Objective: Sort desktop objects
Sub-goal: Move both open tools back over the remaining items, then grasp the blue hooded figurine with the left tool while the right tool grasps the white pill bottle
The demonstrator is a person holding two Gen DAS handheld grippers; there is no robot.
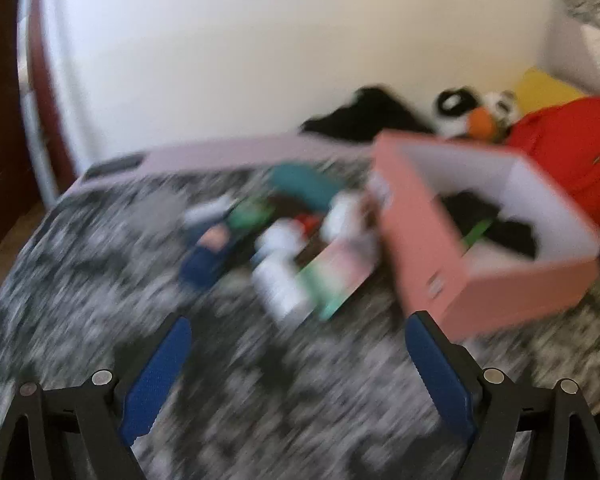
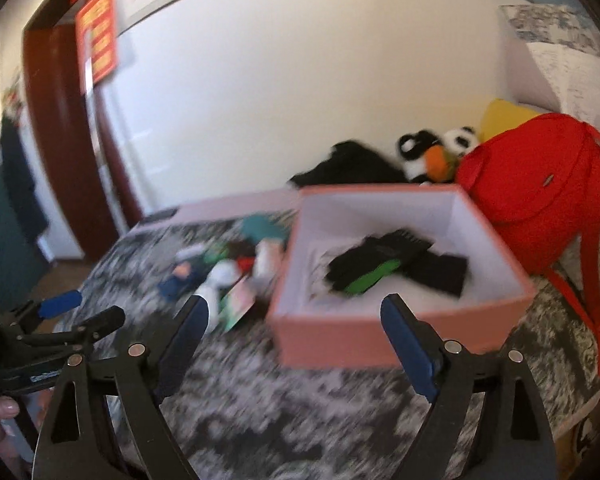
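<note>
A black-and-white mottled tabletop (image 2: 300,408) carries an open pink box (image 2: 396,332) holding dark items (image 2: 396,264). Left of it lies a blurred heap of small objects (image 1: 284,248). Both the left gripper (image 1: 298,376) and right gripper (image 2: 294,348) hover spread wide, fingers (image 2: 408,344) empty, short of box and heap.

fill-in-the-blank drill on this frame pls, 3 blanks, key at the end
1. The open box beside the clutter pile is ____ on the outside.
2. The backpack behind the box is ____.
3. The jaws of the right gripper and the left gripper stand ____, holding nothing.

Missing words: pink; red; open
</note>
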